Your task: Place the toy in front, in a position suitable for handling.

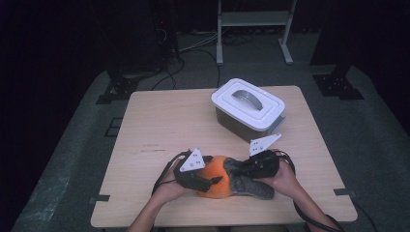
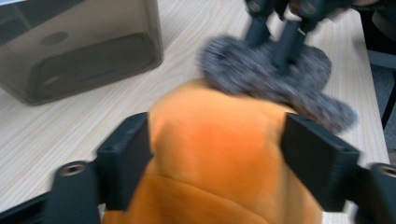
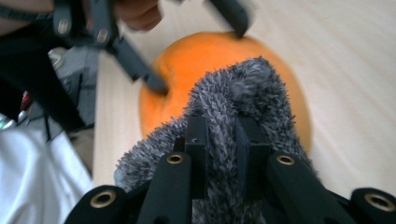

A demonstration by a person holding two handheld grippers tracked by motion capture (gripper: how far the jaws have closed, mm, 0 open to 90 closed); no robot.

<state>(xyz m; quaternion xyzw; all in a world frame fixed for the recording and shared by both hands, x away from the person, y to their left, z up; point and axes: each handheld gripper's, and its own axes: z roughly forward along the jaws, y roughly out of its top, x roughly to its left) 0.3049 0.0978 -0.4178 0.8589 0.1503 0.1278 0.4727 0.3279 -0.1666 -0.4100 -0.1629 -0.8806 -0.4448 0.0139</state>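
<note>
My left tool [image 2: 217, 163] stands spread around the orange plush [image 2: 219, 158] at the tabletop's [image 1: 159, 121] near edge; my right tool [image 3: 223, 140] pinches the grey fluffy slipper [image 3: 243, 102]. Best pull gently, keeping the plush steadied.

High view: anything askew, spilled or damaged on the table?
Nothing stands out. The lidded bin sits upright with its lid on; the orange and grey plush lies intact between both hand-held grippers. No spill on the table.

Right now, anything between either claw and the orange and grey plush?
No. The left claw straddles the orange part of the plush, jaws wide on either side. The right claw is pinched on its grey fur.
</note>
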